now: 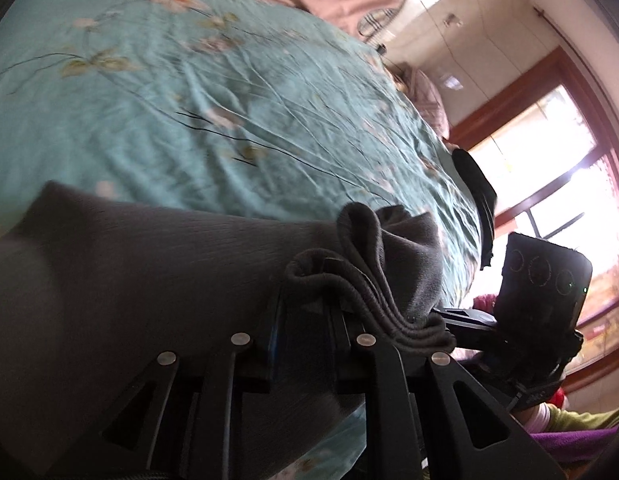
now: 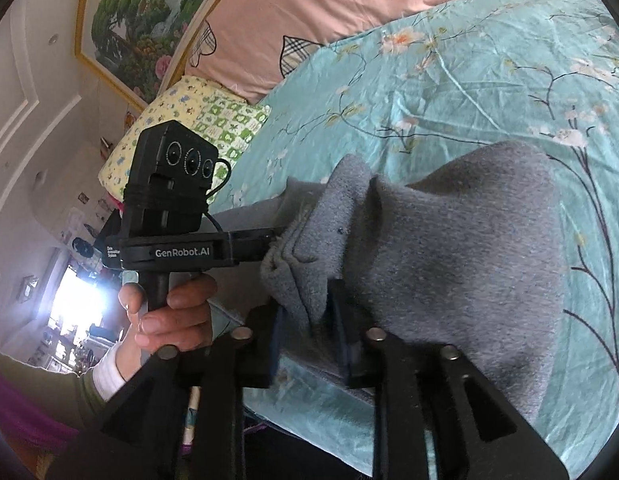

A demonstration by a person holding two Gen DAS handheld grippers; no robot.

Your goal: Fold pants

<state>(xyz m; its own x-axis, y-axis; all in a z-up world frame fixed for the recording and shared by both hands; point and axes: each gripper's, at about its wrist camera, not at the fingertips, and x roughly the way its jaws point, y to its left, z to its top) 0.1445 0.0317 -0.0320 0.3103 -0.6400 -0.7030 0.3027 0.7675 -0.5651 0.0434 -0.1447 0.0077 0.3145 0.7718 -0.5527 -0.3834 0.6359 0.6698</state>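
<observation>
The grey pants (image 1: pixel 157 272) hang bunched between both grippers above the bed. My left gripper (image 1: pixel 305 280) is shut on the ribbed waistband edge (image 1: pixel 389 316), with cloth draped to the left. My right gripper (image 2: pixel 307 300) is shut on a fold of the same pants (image 2: pixel 461 248), which spread to the right over the sheet. The left gripper (image 2: pixel 265 240) shows in the right wrist view, clamped on the cloth edge close by and held by a hand (image 2: pixel 169 312). The right gripper's camera body (image 1: pixel 545 280) shows at the right of the left wrist view.
The bed has a teal floral sheet (image 1: pixel 197 92) (image 2: pixel 469 80). A pink pillow (image 2: pixel 329 4) and a yellow patterned pillow (image 2: pixel 181 120) lie at its head. A window (image 1: pixel 569 184) is beside the bed, and a framed painting (image 2: pixel 133 20) hangs on the wall.
</observation>
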